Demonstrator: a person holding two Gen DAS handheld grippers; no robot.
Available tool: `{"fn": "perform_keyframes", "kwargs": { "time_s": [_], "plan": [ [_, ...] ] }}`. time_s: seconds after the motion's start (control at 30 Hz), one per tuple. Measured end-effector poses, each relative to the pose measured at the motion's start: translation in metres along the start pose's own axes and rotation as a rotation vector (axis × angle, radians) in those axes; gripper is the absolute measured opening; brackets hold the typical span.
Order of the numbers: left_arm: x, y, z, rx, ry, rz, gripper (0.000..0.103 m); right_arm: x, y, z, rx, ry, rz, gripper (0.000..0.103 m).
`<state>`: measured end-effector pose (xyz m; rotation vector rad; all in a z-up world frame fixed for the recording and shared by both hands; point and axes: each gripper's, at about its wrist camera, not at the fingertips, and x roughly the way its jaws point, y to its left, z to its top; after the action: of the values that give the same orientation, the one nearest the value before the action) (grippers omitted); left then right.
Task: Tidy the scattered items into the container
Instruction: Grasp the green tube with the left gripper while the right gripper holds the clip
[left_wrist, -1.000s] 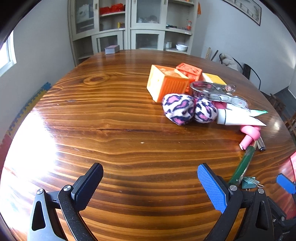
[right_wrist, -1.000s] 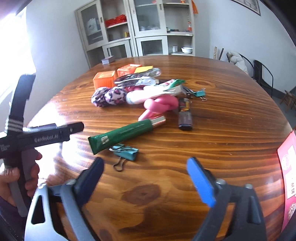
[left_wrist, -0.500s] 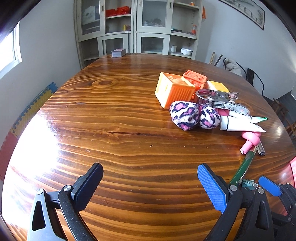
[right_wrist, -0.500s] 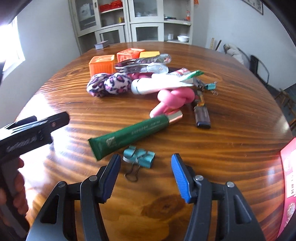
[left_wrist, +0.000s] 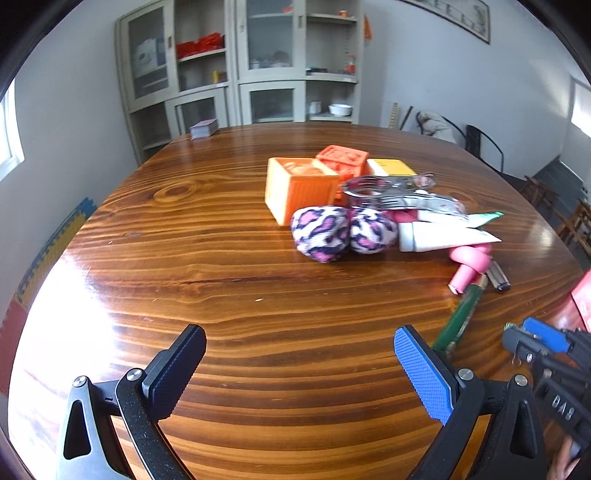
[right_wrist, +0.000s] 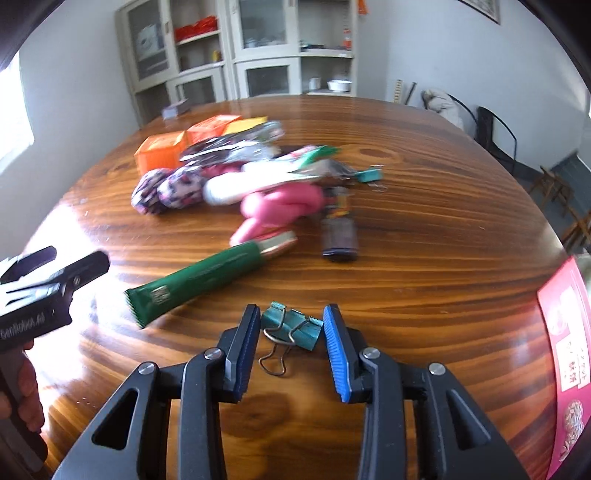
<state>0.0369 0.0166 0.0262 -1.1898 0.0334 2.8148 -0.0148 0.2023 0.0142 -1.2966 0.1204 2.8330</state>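
Note:
In the right wrist view a teal binder clip (right_wrist: 291, 328) lies on the wooden table between my right gripper's (right_wrist: 291, 332) two fingers; the jaws have narrowed around it and look to be touching or nearly touching its ends. A green tube (right_wrist: 207, 282) lies just beyond, to the left. My left gripper (left_wrist: 299, 365) is open and empty above bare table. An orange open box (left_wrist: 299, 188) stands behind a pile with two leopard-print pouches (left_wrist: 340, 232), a white tube (left_wrist: 443, 236) and a pink knotted item (left_wrist: 469, 262).
A dark lighter (right_wrist: 338, 236) and a second teal clip (right_wrist: 371, 173) lie right of the pile. A red packet (right_wrist: 565, 343) lies at the table's right edge. Metal tongs (left_wrist: 391, 188) rest on the pile. Cabinets stand behind the table.
My right gripper has moved forward and down over the binder clip and its jaws have narrowed around it. The left gripper has stayed open and drifted slightly.

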Motion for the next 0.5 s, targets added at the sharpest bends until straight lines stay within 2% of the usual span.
{"fn": "perform_keyframes", "kwargs": {
  "time_s": [0.17, 0.3, 0.4, 0.5],
  "plan": [
    [0.003, -0.035, 0.0, 0.055, 0.004, -0.071, 0.103, -0.007, -0.028, 0.002, 0.057, -0.018, -0.011, 0.039],
    [0.009, -0.07, 0.003, 0.142, 0.012, -0.104, 0.103, -0.012, -0.033, 0.001, 0.06, -0.037, -0.02, 0.039],
    [0.021, -0.084, 0.004, 0.166, 0.057, -0.133, 0.103, -0.016, -0.037, 0.0, 0.068, -0.046, -0.01, 0.039],
    [0.031, -0.089, 0.007, 0.149, 0.094, -0.175, 0.103, -0.019, -0.042, 0.0, 0.075, -0.051, -0.002, 0.039]
  ]
}}
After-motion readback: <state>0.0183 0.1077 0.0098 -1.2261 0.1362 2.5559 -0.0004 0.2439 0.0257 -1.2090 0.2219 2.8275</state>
